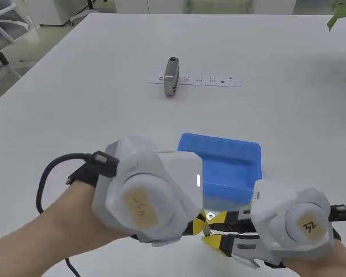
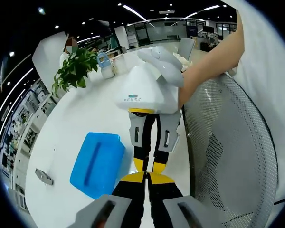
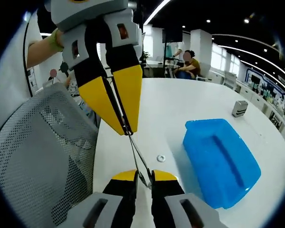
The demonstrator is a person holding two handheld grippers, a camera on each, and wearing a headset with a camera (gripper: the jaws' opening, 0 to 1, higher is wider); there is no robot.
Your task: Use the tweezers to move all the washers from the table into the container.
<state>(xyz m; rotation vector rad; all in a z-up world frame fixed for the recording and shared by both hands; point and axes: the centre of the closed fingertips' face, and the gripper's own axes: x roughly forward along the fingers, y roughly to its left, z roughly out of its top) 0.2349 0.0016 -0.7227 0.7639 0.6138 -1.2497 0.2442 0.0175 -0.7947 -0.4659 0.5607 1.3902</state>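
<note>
**Blue container, one washer beside it on the bench**

Blue plastic is the container (image 3: pixel 222 161), which stands on the white bench (image 3: pixel 180 104). In the right gripper view one small washer (image 3: pixel 160 157) lies flat on the bench, near the container but not touching it – between the container and the tweezers (image 3: pixel 137 156).

The tweezers are thin and of metal, and they are held at both ends. The right hand-held gripper (image 3: pixel 145 176) has its yellow jaws pressed together on the near end. The left hand-held gripper (image 3: pixel 125 128) comes down from above and pinches the far end with its jaws pressed together too. The tweezers are above the bench, tilted – their tips I cannot make out.

In the head view both hand-held grippers meet in front of the container, at the near edge of the bench. Farther away a small grey device (image 1: pixel 171 75) stands on the bench. A mesh chair (image 3: pixel 42 142) is just beside the bench edge.
</note>
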